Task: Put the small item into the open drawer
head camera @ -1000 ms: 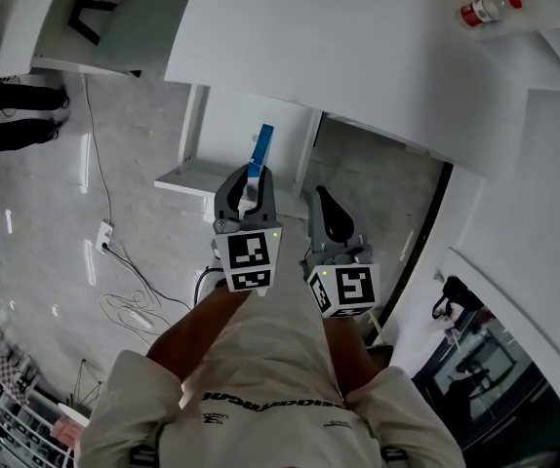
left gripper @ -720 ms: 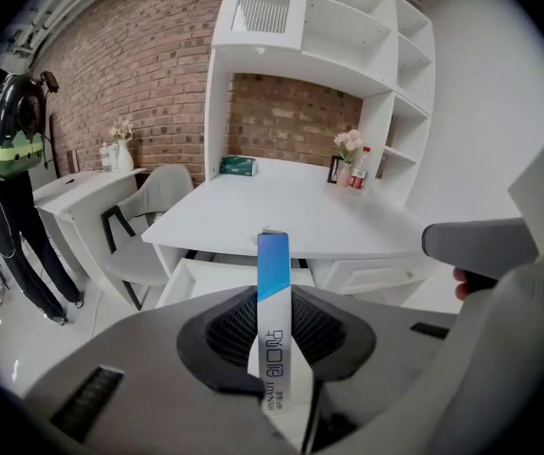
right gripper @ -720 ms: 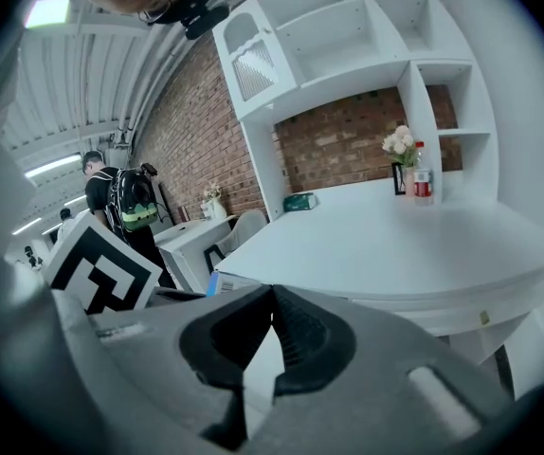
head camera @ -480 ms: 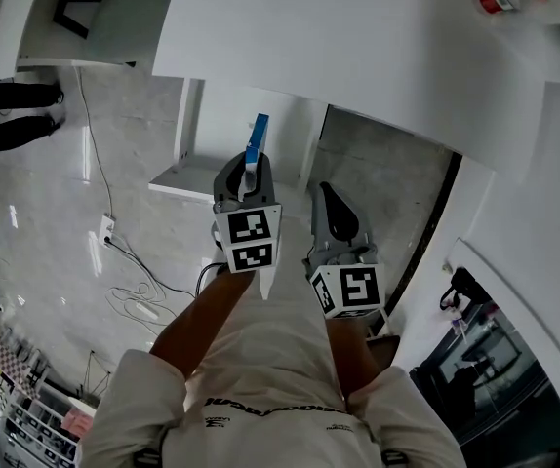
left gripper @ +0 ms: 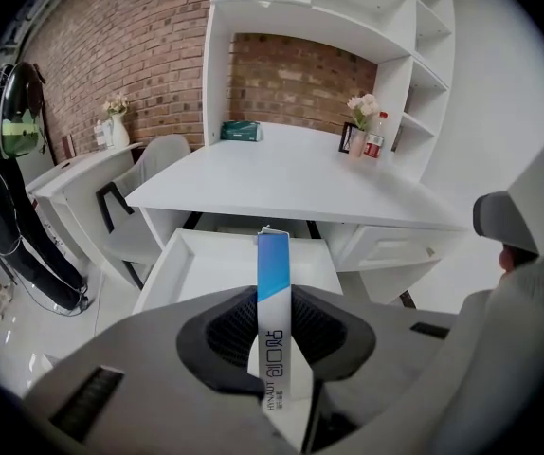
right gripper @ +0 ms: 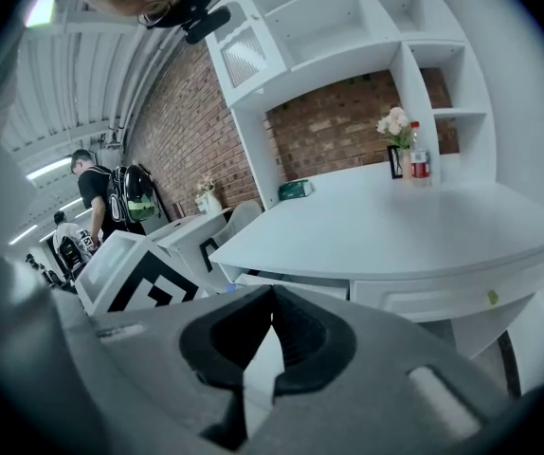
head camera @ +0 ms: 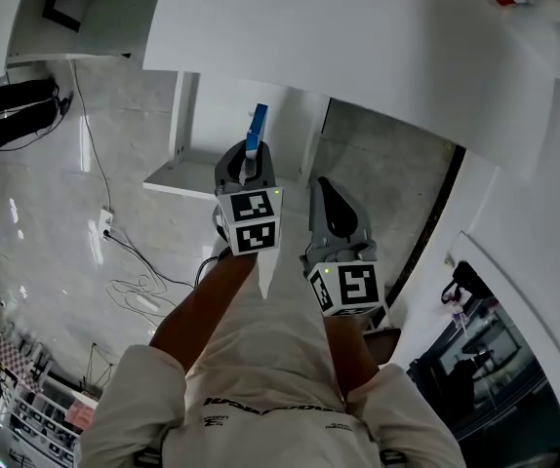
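One slim sachet (left gripper: 273, 273) stands clamped between the jaws of the left gripper (head camera: 245, 169), pinched across its flat faces at the white printed half, with the blue end sticking out past the tips. It looks very light, thin and bendy, with smooth film that could slip, so a hold low on the flat sides seems right. Beyond the tips, under the table (left gripper: 281, 183), lies the open drawer (left gripper: 161, 271). On the right gripper (right gripper: 270, 301) the jaws meet, empty.

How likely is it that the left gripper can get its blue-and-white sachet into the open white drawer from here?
Probably yes. The left gripper, clamped on the blue-and-white sachet, points straight at the open white drawer, pulled out from under the white desk top; nothing lies between them.
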`<state>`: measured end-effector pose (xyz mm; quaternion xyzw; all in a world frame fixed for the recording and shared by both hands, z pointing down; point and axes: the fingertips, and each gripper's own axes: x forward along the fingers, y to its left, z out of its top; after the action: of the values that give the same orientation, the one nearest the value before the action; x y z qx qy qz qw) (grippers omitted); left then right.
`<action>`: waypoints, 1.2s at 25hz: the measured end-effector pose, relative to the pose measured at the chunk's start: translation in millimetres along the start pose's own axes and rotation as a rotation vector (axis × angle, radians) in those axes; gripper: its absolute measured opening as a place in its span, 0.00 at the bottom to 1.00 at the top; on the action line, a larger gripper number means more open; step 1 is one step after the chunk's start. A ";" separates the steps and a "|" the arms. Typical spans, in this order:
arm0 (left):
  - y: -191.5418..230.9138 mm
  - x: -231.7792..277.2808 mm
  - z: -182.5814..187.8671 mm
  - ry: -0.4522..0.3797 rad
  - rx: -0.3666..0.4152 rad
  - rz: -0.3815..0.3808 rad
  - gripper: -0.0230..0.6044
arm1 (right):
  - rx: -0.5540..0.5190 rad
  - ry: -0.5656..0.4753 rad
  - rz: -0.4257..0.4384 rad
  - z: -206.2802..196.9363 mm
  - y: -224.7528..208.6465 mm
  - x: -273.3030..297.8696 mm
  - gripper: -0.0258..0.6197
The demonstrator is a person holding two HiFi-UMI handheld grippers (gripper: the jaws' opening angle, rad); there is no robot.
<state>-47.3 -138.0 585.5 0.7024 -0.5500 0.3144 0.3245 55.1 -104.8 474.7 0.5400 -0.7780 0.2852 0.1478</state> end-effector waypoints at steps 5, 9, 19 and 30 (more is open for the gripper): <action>3.8 15.0 -9.5 0.035 -0.008 0.011 0.17 | 0.005 0.007 -0.005 -3.9 -4.5 5.2 0.04; 8.7 28.9 -15.3 0.058 -0.012 0.018 0.17 | 0.008 0.018 -0.006 -8.5 -5.4 11.3 0.04; 8.0 53.6 -27.8 0.130 -0.014 0.022 0.17 | 0.012 0.037 -0.006 -14.8 -10.4 16.0 0.04; 9.5 83.9 -41.5 0.210 -0.022 0.015 0.17 | 0.009 0.057 -0.001 -19.6 -14.3 25.4 0.04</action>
<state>-43.6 -154.1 678.1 0.6580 -0.5215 0.3826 0.3856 57.3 -115.8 508.0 0.5328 -0.7718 0.3038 0.1677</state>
